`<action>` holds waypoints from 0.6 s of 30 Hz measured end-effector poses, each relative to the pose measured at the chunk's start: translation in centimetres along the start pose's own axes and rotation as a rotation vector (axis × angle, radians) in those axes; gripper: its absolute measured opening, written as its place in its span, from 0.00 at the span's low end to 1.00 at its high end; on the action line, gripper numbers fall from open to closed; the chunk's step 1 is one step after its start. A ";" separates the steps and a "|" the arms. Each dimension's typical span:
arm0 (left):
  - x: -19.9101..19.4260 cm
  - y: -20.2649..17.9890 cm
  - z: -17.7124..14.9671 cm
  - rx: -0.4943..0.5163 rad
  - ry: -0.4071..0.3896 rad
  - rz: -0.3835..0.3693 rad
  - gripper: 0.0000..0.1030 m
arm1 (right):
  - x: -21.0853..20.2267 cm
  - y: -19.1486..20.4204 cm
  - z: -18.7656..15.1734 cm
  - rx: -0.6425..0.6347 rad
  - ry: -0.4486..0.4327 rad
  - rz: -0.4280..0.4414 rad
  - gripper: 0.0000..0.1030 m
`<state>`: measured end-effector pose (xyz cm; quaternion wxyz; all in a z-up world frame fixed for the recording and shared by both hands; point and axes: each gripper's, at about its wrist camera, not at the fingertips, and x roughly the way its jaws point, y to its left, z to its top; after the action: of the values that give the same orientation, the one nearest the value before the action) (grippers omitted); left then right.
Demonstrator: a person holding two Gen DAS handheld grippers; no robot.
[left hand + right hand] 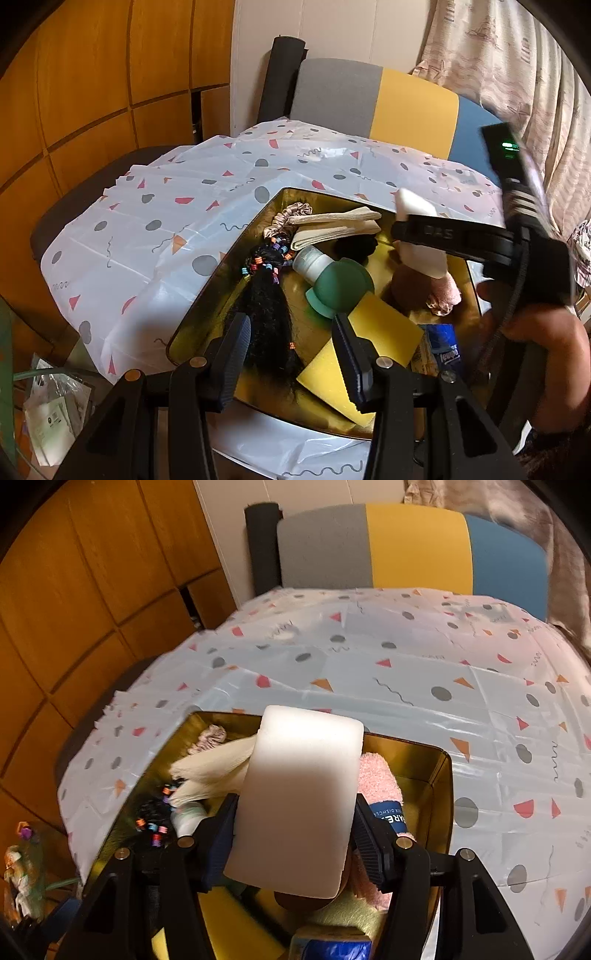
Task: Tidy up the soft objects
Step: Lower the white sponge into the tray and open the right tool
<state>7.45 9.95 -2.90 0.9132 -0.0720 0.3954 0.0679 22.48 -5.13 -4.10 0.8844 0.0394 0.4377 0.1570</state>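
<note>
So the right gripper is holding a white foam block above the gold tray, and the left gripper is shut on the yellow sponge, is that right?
Not quite. The left gripper is open, holding nothing; the left wrist view shows its fingers apart above the yellow sponge. The rest holds: the right gripper clamps the white foam block above the gold tray.

The left black two-finger gripper [291,354] hangs with its ribbed fingers [238,350] spread apart and nothing between them, tips pointing forward and down. The right black two-finger gripper [295,823] is clamped on both sides of a white rectangular foam sponge [299,794], which stands up between its fingers. In the left wrist view, the right gripper reaches in from the right edge, and the person's bare hand [535,332] grips its handle.
</note>
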 end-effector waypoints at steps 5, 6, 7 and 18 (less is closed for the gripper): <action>-0.2 -0.5 -0.2 0.018 0.003 -0.004 0.45 | 1.4 0.5 0.0 0.007 0.037 0.024 0.69; -0.2 -0.6 -0.2 0.019 0.003 -0.006 0.45 | 1.1 0.4 -0.3 0.022 0.030 0.028 0.73; -0.3 -0.7 -0.2 0.021 0.004 -0.008 0.45 | 0.6 0.1 -0.6 0.042 0.021 0.036 0.82; -1.1 -1.4 -0.7 0.059 0.048 0.001 0.45 | -6.6 -2.1 -5.1 0.126 -0.102 -0.005 1.00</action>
<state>6.47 8.42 -2.42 0.9052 -0.0463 0.4189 0.0550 15.21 -9.53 -2.67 0.9017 0.1018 0.4011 0.1250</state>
